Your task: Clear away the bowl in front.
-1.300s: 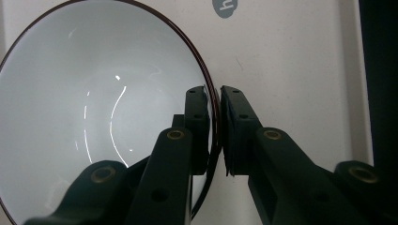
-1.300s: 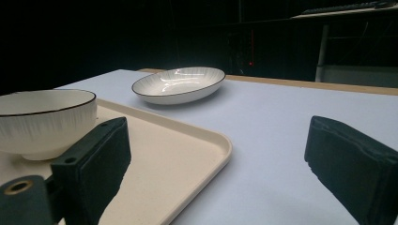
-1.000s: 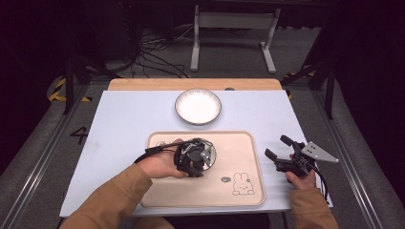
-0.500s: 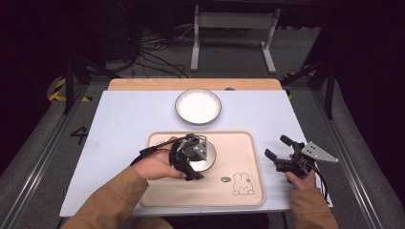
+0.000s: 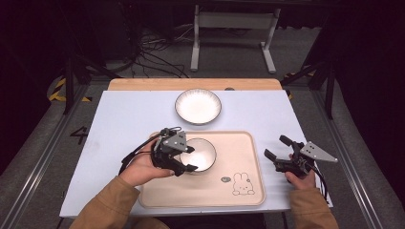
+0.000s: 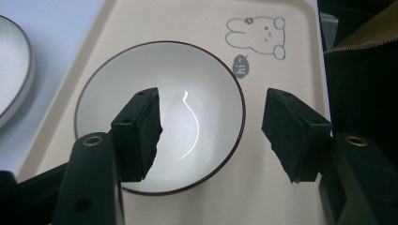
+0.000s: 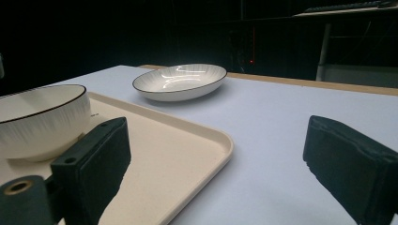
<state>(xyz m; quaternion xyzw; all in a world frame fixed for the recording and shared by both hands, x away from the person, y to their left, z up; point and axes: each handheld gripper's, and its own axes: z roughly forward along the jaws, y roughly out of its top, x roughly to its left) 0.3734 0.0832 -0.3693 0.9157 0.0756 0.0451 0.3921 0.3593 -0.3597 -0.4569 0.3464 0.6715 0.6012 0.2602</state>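
Left gripper (image 5: 188, 159) jaws just opened, empty, above bowl (image 5: 200, 153) on tray (image 5: 248, 191). Right gripper (image 5: 278, 153) at 3 o'clock, jaws open, empty. Plate (image 5: 197, 106) at 12 o'clock.

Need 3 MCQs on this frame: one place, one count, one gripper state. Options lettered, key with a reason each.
1. Where does the white dark-rimmed bowl sit?
A. on the beige rabbit-print tray
B. on the bare table
C. on the floor

2. How many white dishes are on the table?
A. one
B. two
C. four

3. How do the left gripper's jaws stand?
A. clamped on the rim
B. open, just been opening, clear of the bowl
C. shut, empty

Key: 1 A, the tray surrounds the bowl; 2 B, the bowl plus the shallow white plate beyond the tray; 3 B, the left gripper view shows both pads apart above the bowl, touching nothing.
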